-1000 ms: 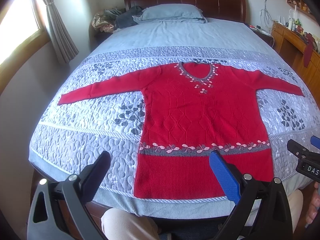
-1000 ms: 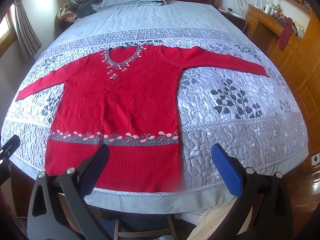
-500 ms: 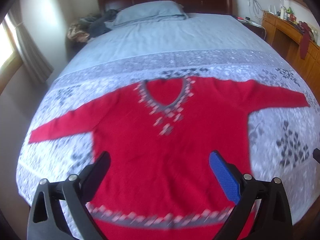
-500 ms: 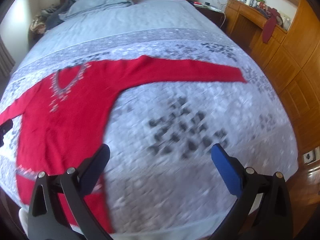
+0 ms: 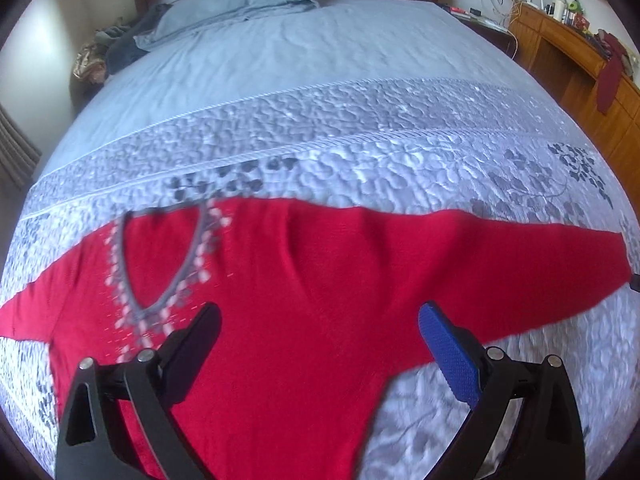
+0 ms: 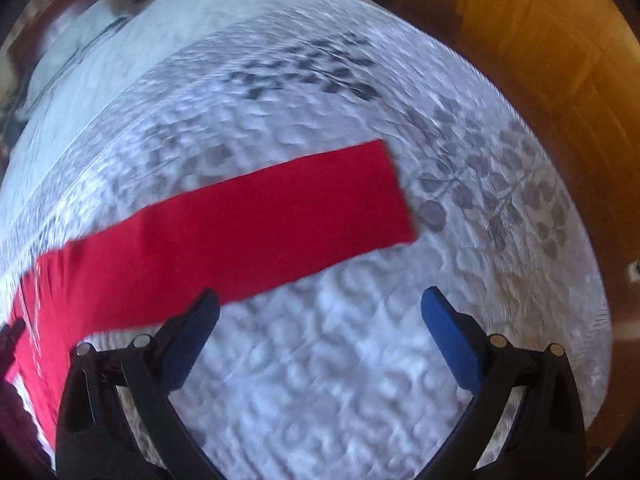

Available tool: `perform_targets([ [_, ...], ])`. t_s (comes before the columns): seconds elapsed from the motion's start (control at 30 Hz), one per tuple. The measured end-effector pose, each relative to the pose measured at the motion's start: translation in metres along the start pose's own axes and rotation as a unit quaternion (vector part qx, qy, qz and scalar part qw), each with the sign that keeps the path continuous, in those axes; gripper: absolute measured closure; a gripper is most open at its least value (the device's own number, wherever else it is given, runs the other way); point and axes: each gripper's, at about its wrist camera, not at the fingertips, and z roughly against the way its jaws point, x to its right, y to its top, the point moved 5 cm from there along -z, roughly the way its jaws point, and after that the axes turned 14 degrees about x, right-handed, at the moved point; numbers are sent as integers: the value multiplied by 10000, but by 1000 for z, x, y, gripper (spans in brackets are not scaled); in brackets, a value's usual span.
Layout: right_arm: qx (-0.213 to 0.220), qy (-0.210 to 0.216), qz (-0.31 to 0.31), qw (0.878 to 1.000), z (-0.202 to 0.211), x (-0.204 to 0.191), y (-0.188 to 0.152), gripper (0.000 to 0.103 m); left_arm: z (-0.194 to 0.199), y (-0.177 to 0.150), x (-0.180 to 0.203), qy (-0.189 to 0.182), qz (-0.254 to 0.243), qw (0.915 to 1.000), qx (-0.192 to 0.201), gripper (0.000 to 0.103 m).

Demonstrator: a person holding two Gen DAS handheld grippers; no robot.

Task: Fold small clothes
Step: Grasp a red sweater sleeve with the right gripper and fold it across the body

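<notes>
Across the lower half of the left wrist view lay the red sweater (image 5: pixel 304 320), flat on the quilted bedspread (image 5: pixel 400 152), grey V-neck trim (image 5: pixel 160 264) at left of frame. A second ago both cameras took in the whole garment from beyond its hem; by now both had pushed in over the bed — left gripper (image 5: pixel 320 356) over the chest beside the neckline, right gripper (image 6: pixel 320 340) out by the sleeve (image 6: pixel 240 232), whose cuff sat at centre-right of the right wrist frame. Both grippers were released, jaws wide apart, nothing between them; the right one's gap was over bare quilt just below the sleeve, not over the cuff. Right view was heavily motion-blurred, so contact with fabric couldn't be judged. My read: approach phase for a first sleeve fold — no fold made, no grasp yet. Pillow (image 5: pixel 236 0) sat upper left, wooden cabinet (image 5: pixel 580 64) upper right, both well apart from the sweater.
</notes>
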Motion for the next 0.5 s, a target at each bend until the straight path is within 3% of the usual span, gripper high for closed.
perform_targets([
  [0.23, -173, 282, -332, 9989, -31, 26, 13, 4, -38, 7, 35, 32, 53, 9998, -162, 4],
  [0.33, -189, 279, -364, 9988, -37, 28, 14, 14, -41, 5, 42, 14, 20, 9998, -181, 4],
  [0.4, -126, 107, -313, 9994, -38, 31, 15, 37, -39, 2, 39, 8, 32, 9998, -195, 4],
  [0.43, -92, 118, -289, 9995, -36, 31, 16, 43, -38, 1, 35, 7, 40, 9998, -205, 4],
  [0.5, -46, 366, -363, 9987, -29, 32, 17, 86, -36, -1, 24, 84, 34, 9998, -192, 4],
])
